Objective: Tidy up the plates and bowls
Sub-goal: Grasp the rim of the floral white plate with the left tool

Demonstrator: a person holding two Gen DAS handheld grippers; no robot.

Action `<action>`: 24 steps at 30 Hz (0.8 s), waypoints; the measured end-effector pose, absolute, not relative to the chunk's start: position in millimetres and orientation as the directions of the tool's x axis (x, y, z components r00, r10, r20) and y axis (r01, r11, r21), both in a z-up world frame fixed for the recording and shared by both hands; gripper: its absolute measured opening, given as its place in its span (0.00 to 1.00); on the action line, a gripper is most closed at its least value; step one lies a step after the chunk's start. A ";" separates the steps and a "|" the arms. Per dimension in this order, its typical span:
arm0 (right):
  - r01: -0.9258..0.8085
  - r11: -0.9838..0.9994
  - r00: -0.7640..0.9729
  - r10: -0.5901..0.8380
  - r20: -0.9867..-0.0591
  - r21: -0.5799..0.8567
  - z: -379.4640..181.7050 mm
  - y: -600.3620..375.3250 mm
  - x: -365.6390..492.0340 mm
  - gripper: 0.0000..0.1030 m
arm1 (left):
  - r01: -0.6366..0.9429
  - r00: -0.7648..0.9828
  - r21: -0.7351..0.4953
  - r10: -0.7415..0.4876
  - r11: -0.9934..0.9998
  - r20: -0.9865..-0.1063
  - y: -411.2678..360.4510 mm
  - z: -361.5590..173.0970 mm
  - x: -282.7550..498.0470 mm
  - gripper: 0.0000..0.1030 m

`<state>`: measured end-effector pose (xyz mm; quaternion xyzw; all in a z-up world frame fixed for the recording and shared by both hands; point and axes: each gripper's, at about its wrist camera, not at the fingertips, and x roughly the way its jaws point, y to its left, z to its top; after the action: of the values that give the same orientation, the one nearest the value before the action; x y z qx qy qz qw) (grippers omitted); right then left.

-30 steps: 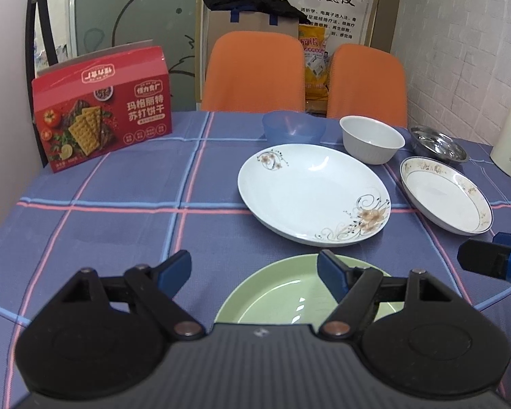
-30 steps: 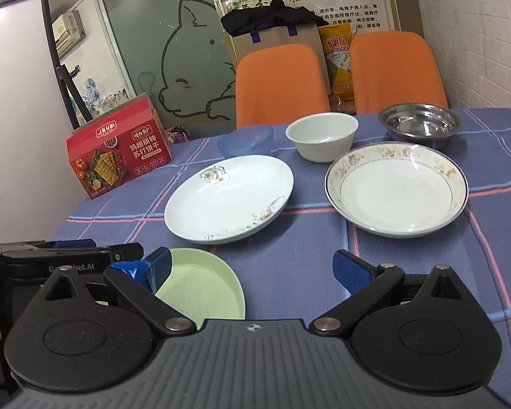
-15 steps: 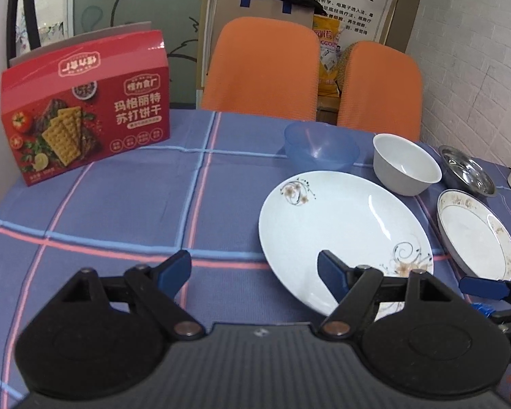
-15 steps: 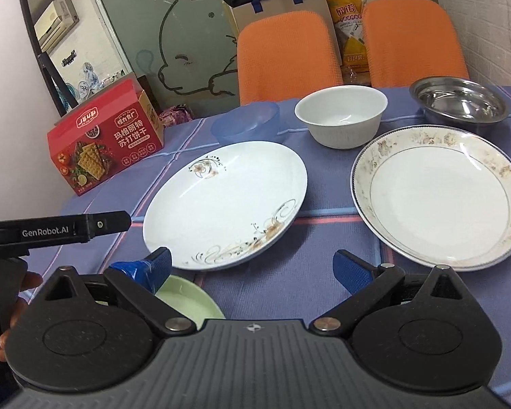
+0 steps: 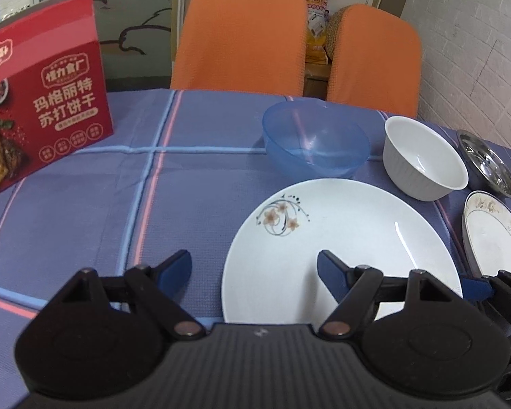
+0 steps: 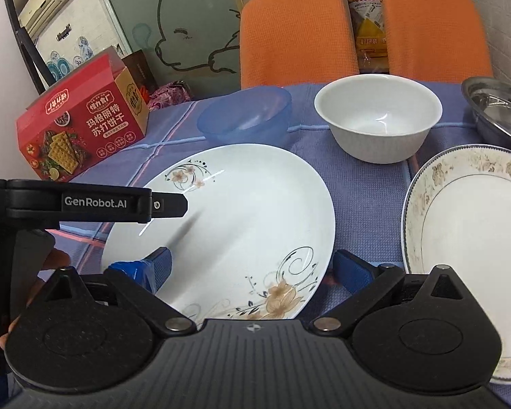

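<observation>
A large white flowered plate (image 5: 340, 238) (image 6: 242, 218) lies on the blue checked tablecloth. My left gripper (image 5: 253, 267) is open and empty, its jaws straddling the plate's left rim. My right gripper (image 6: 252, 266) is open and empty, its jaws astride the plate's near edge. Behind the plate stand a blue plastic bowl (image 5: 315, 138) (image 6: 245, 116), a white bowl (image 5: 424, 156) (image 6: 378, 121) and a steel bowl (image 5: 487, 163) (image 6: 500, 109). A gold-rimmed plate (image 5: 497, 238) (image 6: 470, 238) lies to the right. The green plate is out of sight.
A red cracker box (image 5: 41, 95) (image 6: 81, 126) stands at the table's left. Two orange chairs (image 5: 242, 37) (image 6: 296, 30) stand behind the far edge. A brick wall is to the right. The left gripper's body (image 6: 85, 202) reaches in over the plate's left side.
Both grippers moved forward over the table to the large white plate. The green plate slipped out of view beneath them. Both stayed open.
</observation>
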<state>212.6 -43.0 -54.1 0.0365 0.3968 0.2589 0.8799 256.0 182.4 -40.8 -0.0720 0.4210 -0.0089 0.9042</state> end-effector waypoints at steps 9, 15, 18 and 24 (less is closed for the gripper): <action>-0.477 0.860 0.571 0.460 -0.680 0.181 -59.6 -29.7 210.7 0.88 | -0.025 0.655 -0.119 -0.073 0.993 -0.752 174.9 -49.4 258.4 0.68; -0.448 0.880 0.585 0.420 -0.694 0.155 -58.5 -19.7 212.6 0.89 | 0.001 0.648 -0.142 -0.109 0.990 -0.753 166.7 -47.6 256.9 0.59; -0.414 0.878 0.572 0.455 -0.682 0.239 -53.1 -29.0 216.6 0.89 | -0.005 0.646 -0.151 -0.112 0.989 -0.755 167.1 -45.2 255.6 0.58; -0.415 0.877 0.580 0.459 -0.673 0.242 -51.2 -28.9 210.2 0.89 | -0.001 0.660 -0.131 -0.098 0.991 -0.745 166.1 -34.7 249.7 0.58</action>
<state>210.2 -28.9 -51.2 0.0289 0.3868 0.2459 0.8883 249.7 166.1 -34.7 -0.0601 0.4114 -0.0266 0.9091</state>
